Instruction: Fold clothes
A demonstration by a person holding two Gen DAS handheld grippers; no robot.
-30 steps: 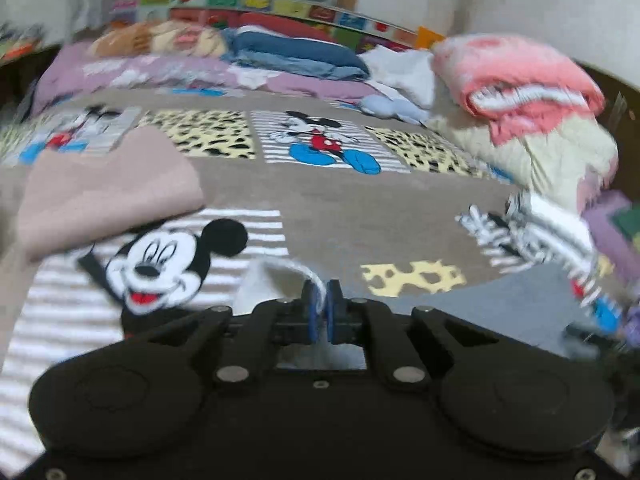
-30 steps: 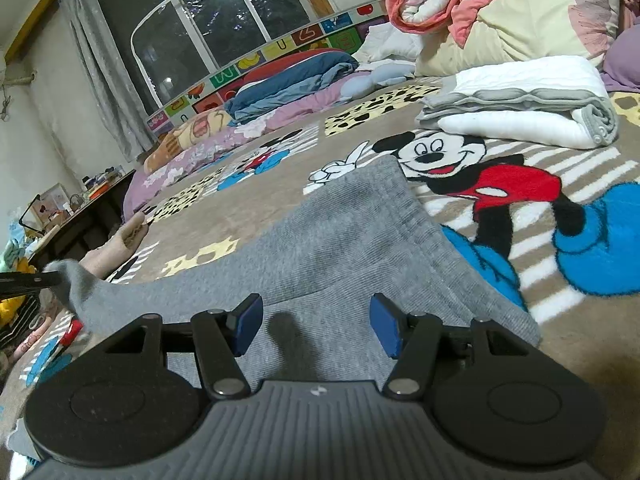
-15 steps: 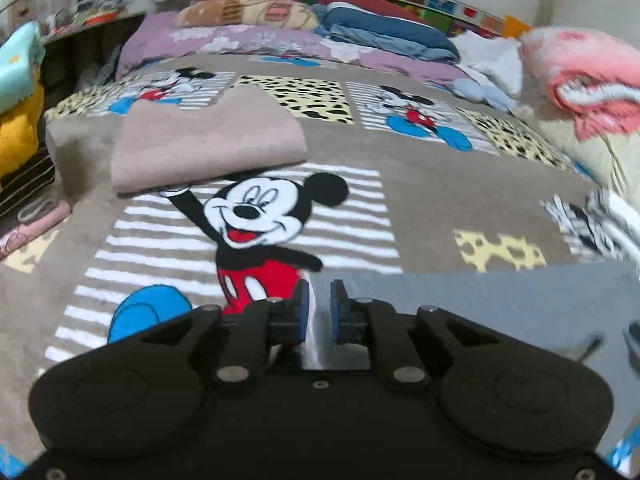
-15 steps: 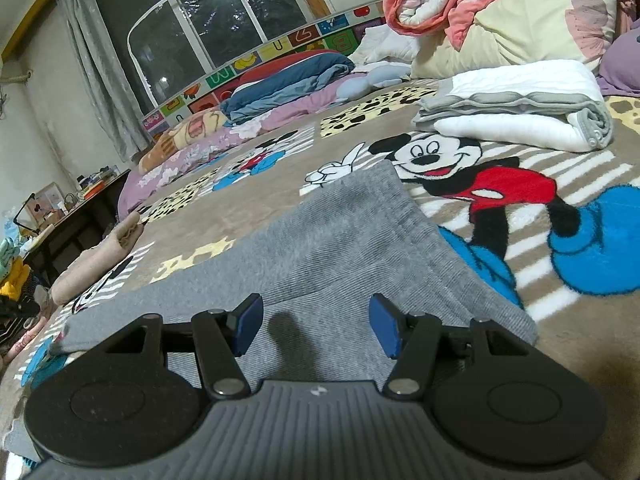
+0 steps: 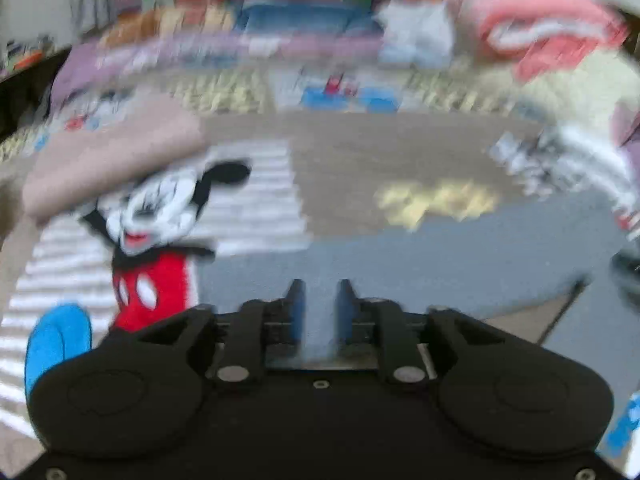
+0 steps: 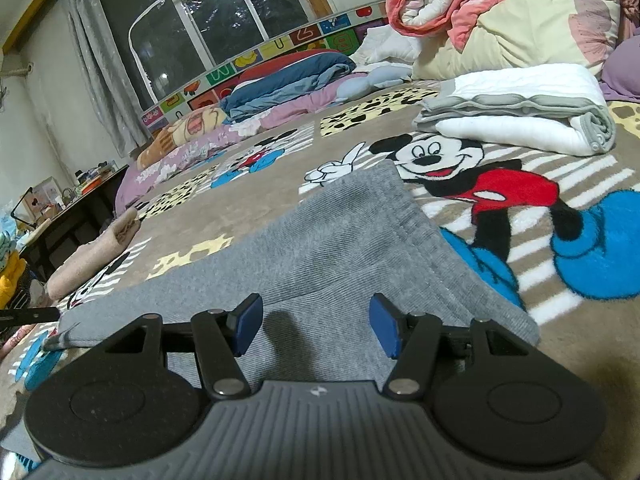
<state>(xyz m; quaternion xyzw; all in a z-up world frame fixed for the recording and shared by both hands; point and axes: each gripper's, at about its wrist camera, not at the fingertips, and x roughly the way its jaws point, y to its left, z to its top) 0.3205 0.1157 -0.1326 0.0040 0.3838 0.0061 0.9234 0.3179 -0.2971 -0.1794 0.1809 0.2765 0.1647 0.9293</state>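
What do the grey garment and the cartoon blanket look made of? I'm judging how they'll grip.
Grey garment: looks like a soft, matte ribbed knit, fine parallel lines running across it. Cartoon blanket: seems plush fleece, with fuzzy pile at the colour edges. Fibre content can't be told.

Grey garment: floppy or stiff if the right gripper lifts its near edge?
Probably floppy: the grey garment is thin ribbed knit, lying flat on the blanket. Likely light; it would drape from the right gripper, not hold shape.
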